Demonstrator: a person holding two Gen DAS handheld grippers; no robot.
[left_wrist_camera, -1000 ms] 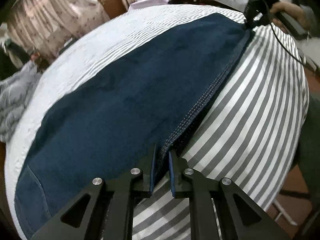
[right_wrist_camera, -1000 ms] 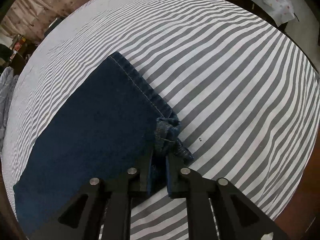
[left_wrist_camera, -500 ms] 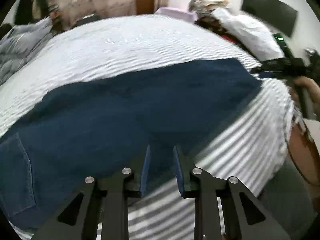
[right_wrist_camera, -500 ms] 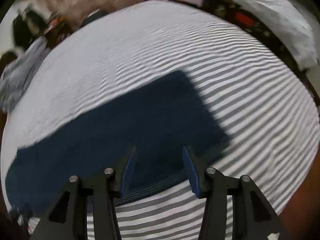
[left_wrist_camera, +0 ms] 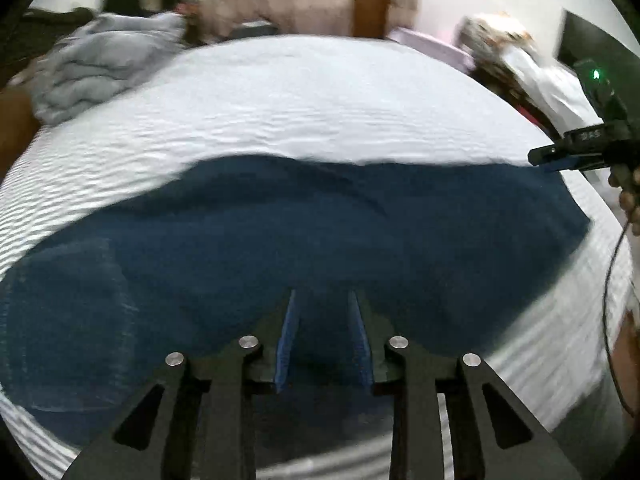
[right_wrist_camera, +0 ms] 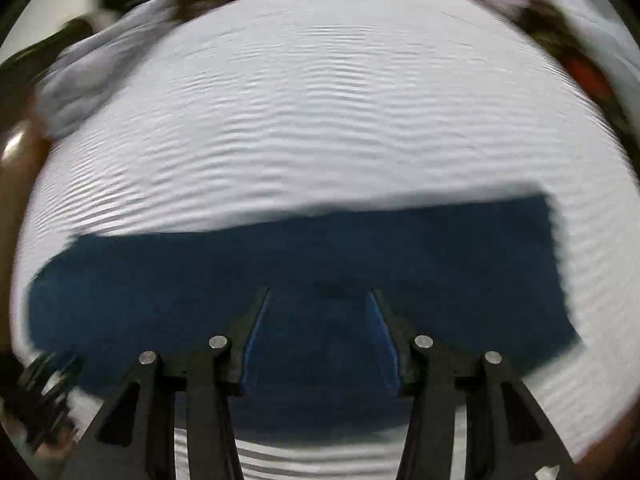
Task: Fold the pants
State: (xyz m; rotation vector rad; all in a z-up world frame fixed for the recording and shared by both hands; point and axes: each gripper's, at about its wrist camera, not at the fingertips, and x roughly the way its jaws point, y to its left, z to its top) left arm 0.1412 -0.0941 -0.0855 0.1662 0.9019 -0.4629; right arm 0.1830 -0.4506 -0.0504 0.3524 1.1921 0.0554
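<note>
The bed in its striped sheet is filling both views, and the pants are lying flat across it as one long dark band, already doubled leg on leg by the look of it. In the right view the hem end is sitting at three o'clock. I am judging the denim heavy and limp — it will sag between two holds, so I would be pinching both layers at the hem corners and at the waist. My left gripper is hovering over the near edge with fingers apart, holding nothing; my right gripper is spread wider, also empty. Blur is smearing the seams, the waist is running off at nine o'clock — the pocket is only faintly showing there.
</note>
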